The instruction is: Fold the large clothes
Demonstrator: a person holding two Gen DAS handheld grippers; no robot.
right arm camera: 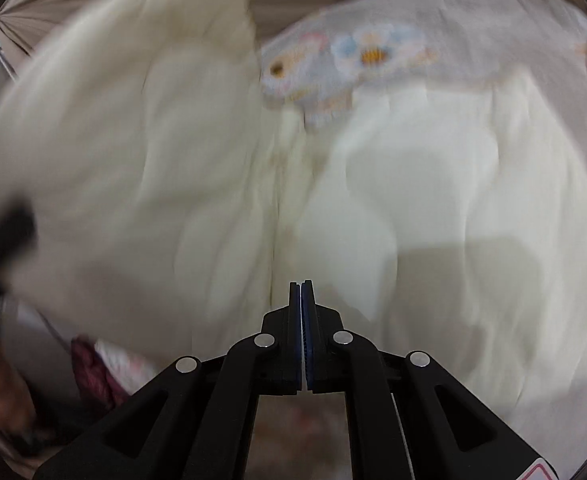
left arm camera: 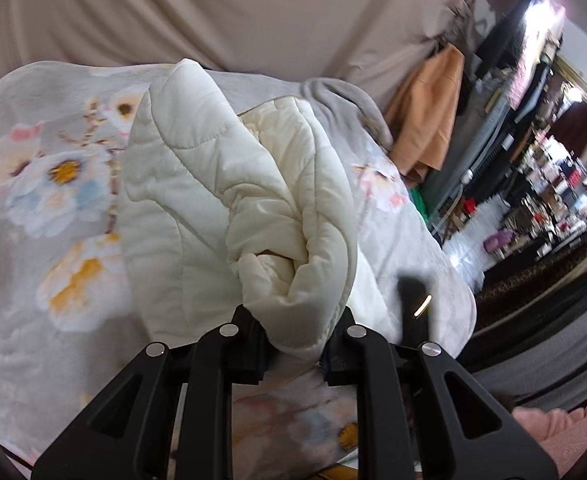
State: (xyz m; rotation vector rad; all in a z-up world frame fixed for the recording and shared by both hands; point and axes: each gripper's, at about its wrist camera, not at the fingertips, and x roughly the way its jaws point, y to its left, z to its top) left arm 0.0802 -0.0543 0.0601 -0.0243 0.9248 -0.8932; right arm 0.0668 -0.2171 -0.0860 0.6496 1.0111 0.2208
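Note:
A large quilt lies on a bed, its grey flowered face [left arm camera: 53, 184] up and its cream quilted underside [left arm camera: 197, 184] turned over on top. My left gripper [left arm camera: 297, 320] is shut on a bunched fold of the cream side and holds it raised over the flowered part. A dark blurred shape [left arm camera: 413, 300], apparently the other gripper, shows just right of it. In the right wrist view, my right gripper [right arm camera: 301, 286] is shut over the cream fabric [right arm camera: 413, 200] with nothing seen between its pads. This view is blurred. The flowered face [right arm camera: 373, 52] shows at the top.
A beige sheet [left arm camera: 253, 12] covers the bed behind the quilt. An orange cloth [left arm camera: 429, 112] hangs at the right, with cluttered shelves [left arm camera: 553, 184] beyond. A pink cloth [left arm camera: 565, 432] lies at the lower right. A red-and-white patterned cloth [right arm camera: 101, 364] sits at the lower left.

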